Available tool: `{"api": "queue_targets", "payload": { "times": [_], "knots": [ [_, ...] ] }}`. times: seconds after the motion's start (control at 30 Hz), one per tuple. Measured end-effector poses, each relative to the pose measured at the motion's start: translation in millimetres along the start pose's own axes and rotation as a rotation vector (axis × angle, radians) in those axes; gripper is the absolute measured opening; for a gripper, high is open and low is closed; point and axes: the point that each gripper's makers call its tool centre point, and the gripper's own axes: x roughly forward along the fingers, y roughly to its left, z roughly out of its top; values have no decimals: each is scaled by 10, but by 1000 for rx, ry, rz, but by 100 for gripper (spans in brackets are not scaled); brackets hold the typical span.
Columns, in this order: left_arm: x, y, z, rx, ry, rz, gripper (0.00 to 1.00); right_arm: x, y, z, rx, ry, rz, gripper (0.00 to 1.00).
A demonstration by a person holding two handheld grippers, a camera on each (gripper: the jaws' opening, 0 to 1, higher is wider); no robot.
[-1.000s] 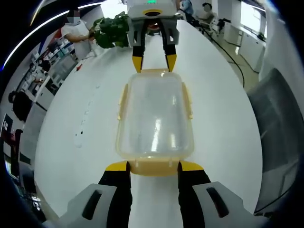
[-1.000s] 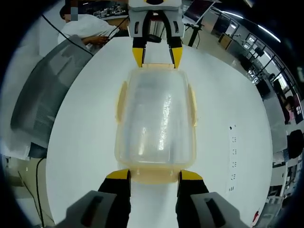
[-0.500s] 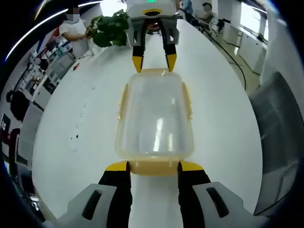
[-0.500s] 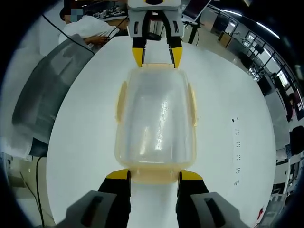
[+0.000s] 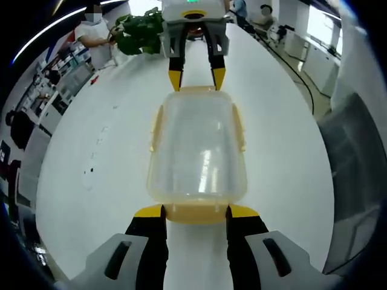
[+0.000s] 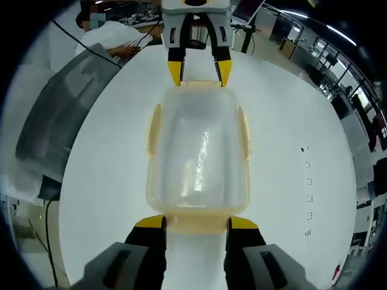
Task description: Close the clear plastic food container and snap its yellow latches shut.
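- A green plant (image 5: 140, 33) is seen upper left on the white table (image 5: 284, 163)
- The lidded clear container (image 5: 198, 151) is flanked at each end latch by the parted left gripper (image 5: 195, 211) and right gripper (image 6: 195, 222)

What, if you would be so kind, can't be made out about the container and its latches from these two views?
- Container contents: both views, hazy lid and glare.
- Near end latch: left gripper view, flanked by the left gripper, seating unclear.
- Far end latch: right gripper view, too small behind the rim.
- Side latches: edge-on, snapped or not unclear.
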Motion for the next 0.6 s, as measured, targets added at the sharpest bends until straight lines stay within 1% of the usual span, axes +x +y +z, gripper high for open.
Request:
{"api": "queue_targets", "payload": {
  "times": [0.23, 0.6],
  "knots": [
    [46, -57, -59, -7, -1, -6, 36, 72, 51, 2, -3, 9, 7, 35],
    [78, -105, -90, -26, -18, -22, 36, 84, 77, 2, 4, 2, 16, 36]
  ]
}}
